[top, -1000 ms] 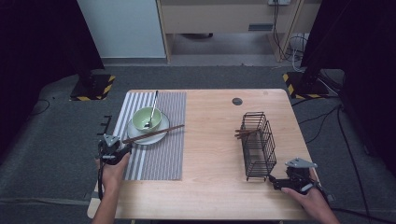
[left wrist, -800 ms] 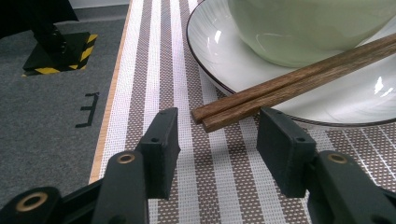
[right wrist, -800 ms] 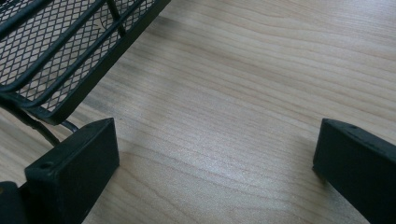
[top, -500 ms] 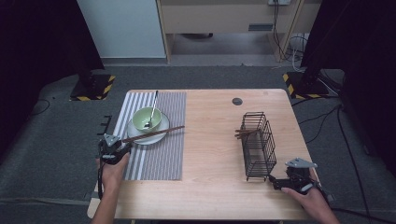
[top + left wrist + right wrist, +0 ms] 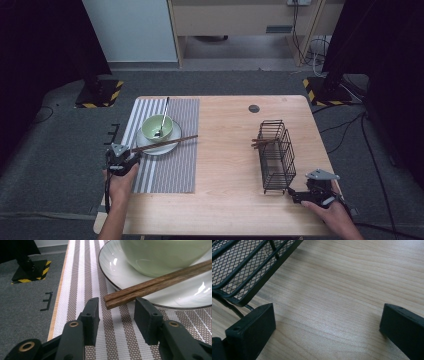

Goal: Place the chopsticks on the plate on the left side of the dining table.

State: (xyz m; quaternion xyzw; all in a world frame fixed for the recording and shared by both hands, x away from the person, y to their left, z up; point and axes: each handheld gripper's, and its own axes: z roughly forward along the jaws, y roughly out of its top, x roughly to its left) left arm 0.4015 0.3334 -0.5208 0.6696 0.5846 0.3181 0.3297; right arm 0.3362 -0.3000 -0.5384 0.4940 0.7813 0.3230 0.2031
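A pair of brown chopsticks (image 5: pixel 165 142) lies across the rim of a white plate (image 5: pixel 175 131) that bears a green bowl (image 5: pixel 156 126) with a spoon (image 5: pixel 163 114). My left gripper (image 5: pixel 132 154) sits at their near end on the striped placemat (image 5: pixel 175 165). In the left gripper view the chopsticks (image 5: pixel 155 285) end just between the tips of my left gripper (image 5: pixel 117 307). Its jaws have just been closing, and the pads stand apart from the wood. My right gripper (image 5: pixel 294 195) rests open by the near corner of the black wire basket (image 5: pixel 275 155).
A second pair of chopsticks (image 5: pixel 262 143) pokes out of the basket's left side. A small black disc (image 5: pixel 254 108) is set in the wooden table (image 5: pixel 349 277) at the back. The basket's mesh corner (image 5: pixel 249 272) lies just left of my right gripper (image 5: pixel 327 317).
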